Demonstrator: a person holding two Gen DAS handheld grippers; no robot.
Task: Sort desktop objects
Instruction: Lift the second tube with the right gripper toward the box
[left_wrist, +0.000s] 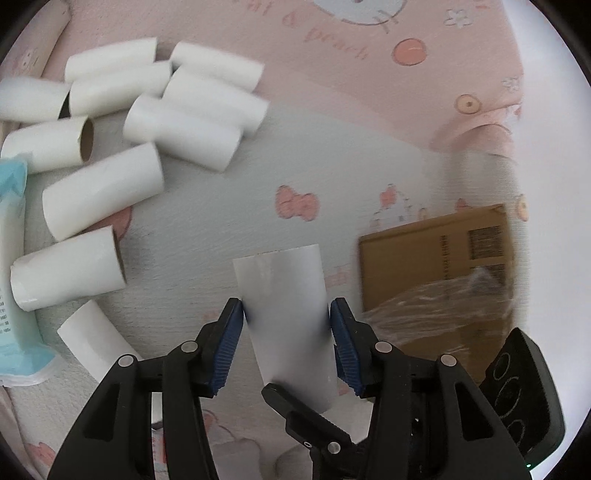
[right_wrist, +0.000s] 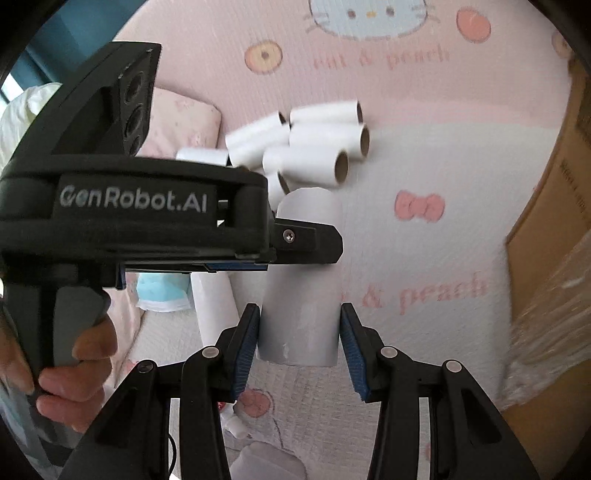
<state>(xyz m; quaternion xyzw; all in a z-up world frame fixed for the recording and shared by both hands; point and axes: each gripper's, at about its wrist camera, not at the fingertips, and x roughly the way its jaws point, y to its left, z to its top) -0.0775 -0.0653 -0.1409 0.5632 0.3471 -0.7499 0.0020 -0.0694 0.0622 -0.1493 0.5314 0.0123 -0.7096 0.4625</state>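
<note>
**One tube between two sets of tongs, lifted clear of the mat**

We see both tongs around the same white cardboard tube (right_wrist: 301, 295). The right tongs (right_wrist: 300, 345) pinch its lower end: the left blue pad presses the tube wall, and the right pad sits at or just off the other side. The left tongs (left_wrist: 287, 341) straddle the tube higher up with their pads spread; a thin gap shows on the right side, so we judge they have let go or nearly so. In the right wrist view the left tool crosses in front of the tube, held by a hand (right_wrist: 62, 365).

Beyond the held tube, up and to its left, lies the pile of white tubes (left_wrist: 147, 122) on the pink printed mat (left_wrist: 332, 110). Left of the tube sits a light-blue packet (left_wrist: 13, 258). To the tube's right stands a cardboard box (left_wrist: 436, 258) with clear plastic film (left_wrist: 443, 314) over its near part.

We judge the step in hand to be a handover, with the tube passing to the right tongs. Next, the left tongs should draw back without dragging the tube, and the right tongs must keep their squeeze gentle, since a hollow tube crushes easily. Whether it goes to the box or the pile, we cannot tell.
</note>
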